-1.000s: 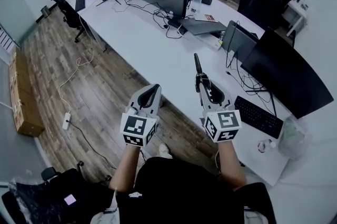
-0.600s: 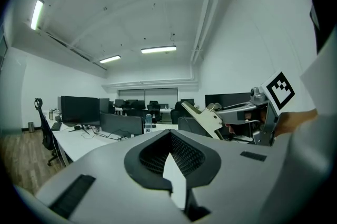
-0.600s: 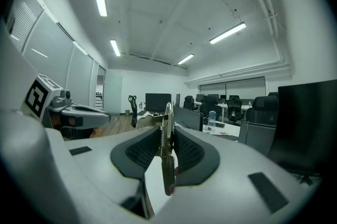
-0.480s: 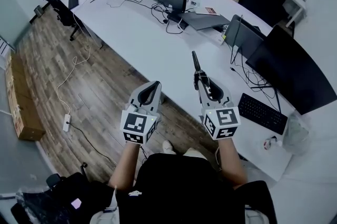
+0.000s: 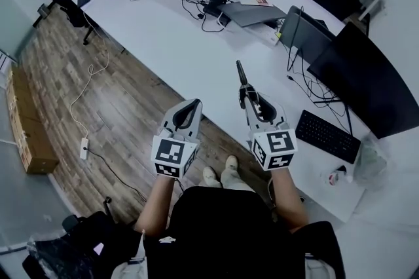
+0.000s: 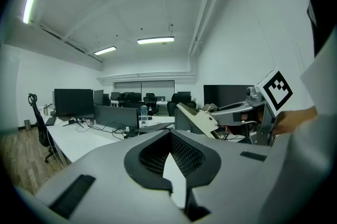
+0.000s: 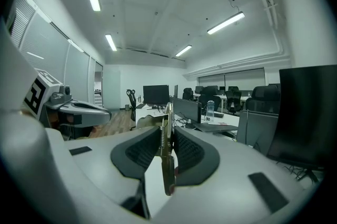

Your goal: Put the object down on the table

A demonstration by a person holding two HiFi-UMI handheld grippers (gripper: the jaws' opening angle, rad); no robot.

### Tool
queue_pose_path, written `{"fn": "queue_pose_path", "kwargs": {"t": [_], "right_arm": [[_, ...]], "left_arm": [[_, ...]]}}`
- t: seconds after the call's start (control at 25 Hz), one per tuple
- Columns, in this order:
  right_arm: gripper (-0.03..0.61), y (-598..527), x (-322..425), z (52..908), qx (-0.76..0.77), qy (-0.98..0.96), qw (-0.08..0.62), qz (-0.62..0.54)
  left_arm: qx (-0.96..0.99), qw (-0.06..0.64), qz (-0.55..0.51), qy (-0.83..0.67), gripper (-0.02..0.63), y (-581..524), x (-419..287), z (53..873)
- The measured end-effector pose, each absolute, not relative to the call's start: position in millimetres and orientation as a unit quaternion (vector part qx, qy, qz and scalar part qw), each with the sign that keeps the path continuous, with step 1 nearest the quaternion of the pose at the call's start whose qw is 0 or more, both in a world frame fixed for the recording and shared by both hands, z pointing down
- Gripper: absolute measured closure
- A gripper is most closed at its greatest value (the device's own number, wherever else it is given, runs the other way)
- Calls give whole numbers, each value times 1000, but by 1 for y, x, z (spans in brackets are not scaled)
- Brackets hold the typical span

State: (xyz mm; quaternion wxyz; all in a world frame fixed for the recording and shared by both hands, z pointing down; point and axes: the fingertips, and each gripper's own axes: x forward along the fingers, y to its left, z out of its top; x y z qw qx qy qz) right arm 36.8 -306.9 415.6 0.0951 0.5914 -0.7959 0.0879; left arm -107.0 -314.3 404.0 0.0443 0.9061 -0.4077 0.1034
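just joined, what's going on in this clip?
A person stands at a long white table with a hand-held gripper in each hand. The right gripper has its fingers closed on a slim metal tool, which sticks out past them in the air above the table's near edge; it has not been set down yet. The left gripper is shut with nothing in it, out over the wooden floor.

Both forearms reached forward side by side; the left hand-held gripper (image 5: 194,103) sat closed and empty, the right hand-held gripper (image 5: 245,92) clamped a thin tool (image 5: 239,73).
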Motion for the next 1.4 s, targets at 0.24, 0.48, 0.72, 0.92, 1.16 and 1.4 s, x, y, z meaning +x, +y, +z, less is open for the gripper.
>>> {"fn": "queue_pose_path", "kwargs": {"t": [0.24, 0.48, 0.72, 0.92, 1.16, 1.4], "right_arm": [[482, -318, 47, 445, 582, -797, 130, 96], [482, -326, 50, 480, 562, -802, 181, 94], [482, -334, 54, 513, 542, -808, 206, 110], [482, -331, 55, 549, 518, -809, 242, 139], [482, -331, 56, 596, 483, -809, 293, 163], [482, -341, 60, 640, 453, -806, 348, 157]], "left_arm": [[904, 55, 114, -409, 600, -328, -91, 420], [896, 88, 133, -415, 600, -336, -79, 447], [891, 101, 137, -421, 600, -346, -72, 472], [885, 124, 144, -426, 600, -349, -67, 493], [880, 143, 154, -425, 600, -350, -63, 514], [876, 156, 164, -427, 600, -354, -63, 534]]}}
